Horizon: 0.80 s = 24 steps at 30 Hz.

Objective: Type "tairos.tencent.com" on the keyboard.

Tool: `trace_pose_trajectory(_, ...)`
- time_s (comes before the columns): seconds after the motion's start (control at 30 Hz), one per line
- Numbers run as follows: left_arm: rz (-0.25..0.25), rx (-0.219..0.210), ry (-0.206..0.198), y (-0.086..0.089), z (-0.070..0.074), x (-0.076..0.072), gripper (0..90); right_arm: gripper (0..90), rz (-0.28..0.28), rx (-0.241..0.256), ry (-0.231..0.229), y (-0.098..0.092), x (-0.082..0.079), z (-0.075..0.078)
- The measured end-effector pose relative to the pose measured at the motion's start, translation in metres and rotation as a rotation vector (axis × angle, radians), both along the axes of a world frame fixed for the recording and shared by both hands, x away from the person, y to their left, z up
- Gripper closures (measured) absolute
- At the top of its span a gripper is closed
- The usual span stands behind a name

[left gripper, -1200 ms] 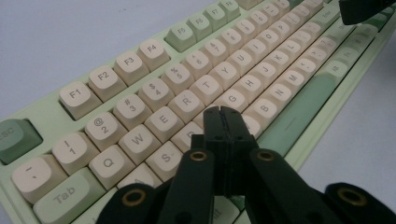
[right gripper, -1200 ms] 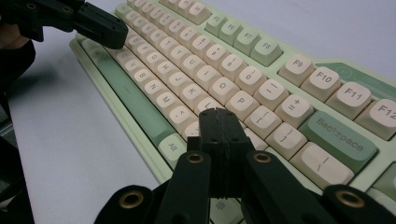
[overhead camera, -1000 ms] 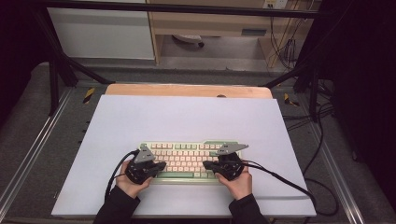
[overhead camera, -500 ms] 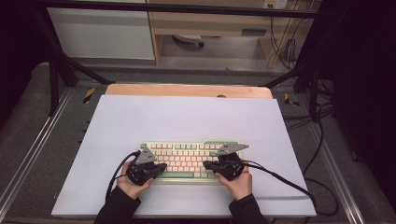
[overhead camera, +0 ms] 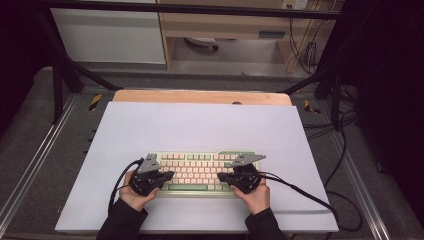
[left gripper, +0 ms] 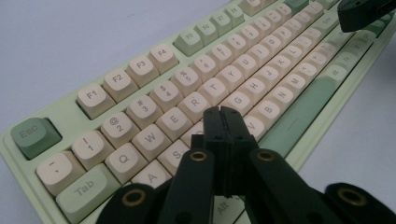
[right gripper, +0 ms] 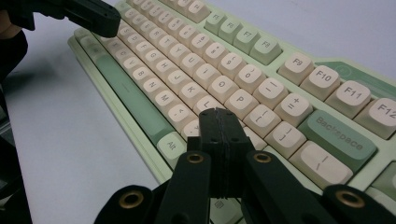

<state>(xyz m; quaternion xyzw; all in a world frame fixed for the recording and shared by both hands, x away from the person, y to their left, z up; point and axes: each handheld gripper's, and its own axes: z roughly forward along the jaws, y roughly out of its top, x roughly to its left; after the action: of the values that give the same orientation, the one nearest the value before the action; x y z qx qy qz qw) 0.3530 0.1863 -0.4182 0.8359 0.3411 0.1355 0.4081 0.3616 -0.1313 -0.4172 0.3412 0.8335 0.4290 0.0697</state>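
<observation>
A green and cream keyboard (overhead camera: 200, 171) is seen lying on the white mat (overhead camera: 200, 125), near the mat's front edge and roughly centred between its sides. The left gripper (left gripper: 221, 112) is held over the keyboard's left half, its jaws pressed flat together with nothing between them, the tip poised above the keys just below the R and T row. The right gripper (right gripper: 218, 114) is held over the right half, likewise clenched on nothing, its tip above the keys just below L and P. In the high view both are seen at the keyboard's front edge, the left gripper (overhead camera: 167, 175) and the right gripper (overhead camera: 222, 177) pointing inward toward each other.

Typing with closed jaw tips appears to be the work in hand. Several risks can be judged from this. The joined tips look about as wide as a single key, so two neighbouring keys could be struck at once if a tip is lowered off-centre. A slanted press could make the tip slide off a rounded keycap. The keyboard could be pushed away across the smooth mat by a forward-leaning press, since nothing is seen bracing it. The cable (overhead camera: 295, 187) trailing from the right gripper could drag on the keyboard's right end.
</observation>
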Motion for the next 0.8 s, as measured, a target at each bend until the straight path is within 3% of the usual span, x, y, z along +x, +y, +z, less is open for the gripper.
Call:
trace_pose_trajectory(0.47,0.032,-0.005,-0.011,-0.003,0.006,0.011,89.9,90.0,0.003,-0.004,-0.002,0.0,0.001,0.0)
trace_pose_trajectory(0.8,0.058,0.012,-0.01,-0.007,0.0,0.021,89.9,90.0,0.004,-0.003,-0.006,-0.001,0.001,0.001)
